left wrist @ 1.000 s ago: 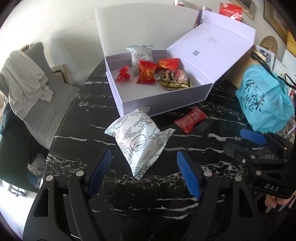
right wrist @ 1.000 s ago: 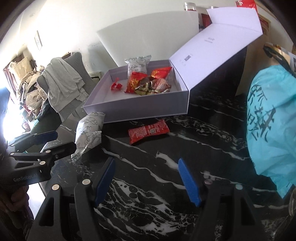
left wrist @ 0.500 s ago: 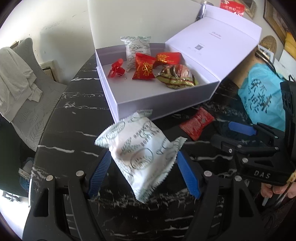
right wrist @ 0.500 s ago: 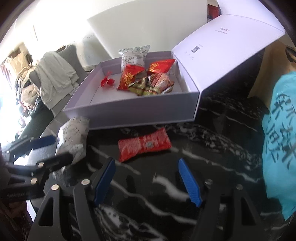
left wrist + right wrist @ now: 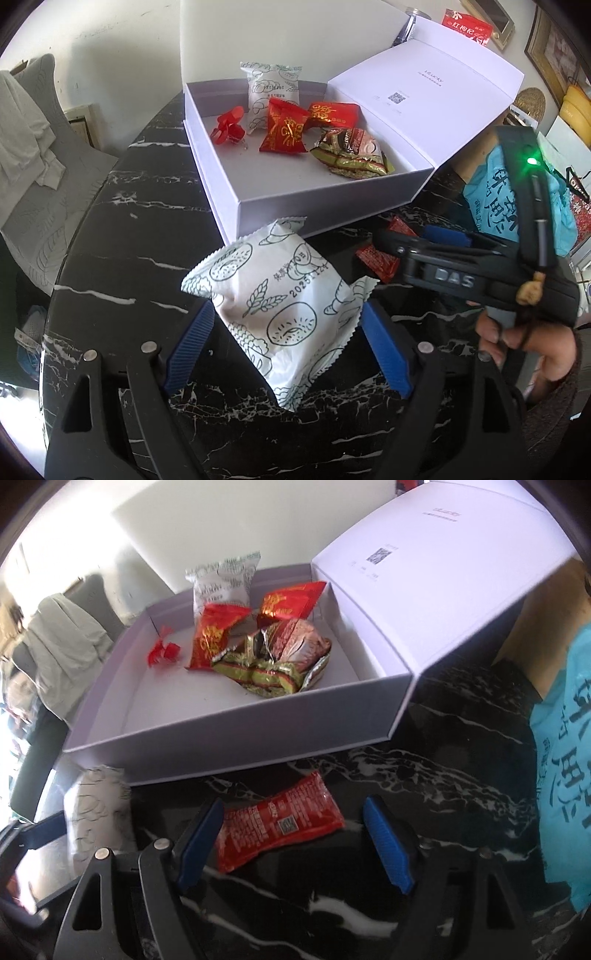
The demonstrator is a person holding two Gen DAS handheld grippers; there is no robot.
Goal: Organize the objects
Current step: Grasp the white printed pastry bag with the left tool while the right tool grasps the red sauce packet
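Note:
An open white box stands on the black marble table and holds several snack packets. A white packet with green drawings lies in front of it, between the open fingers of my left gripper. A red packet lies by the box's front wall, between the open fingers of my right gripper. The right gripper also shows in the left wrist view, over the red packet. The white packet shows at the left of the right wrist view.
A teal plastic bag lies at the table's right. The box lid stands open to the right. A grey chair with a cloth stands left of the table. Shelves with items are behind.
Both grippers have moved forward. The left one now has the white packet between its fingers, the right one has the red packet between its fingers. Both stay open.

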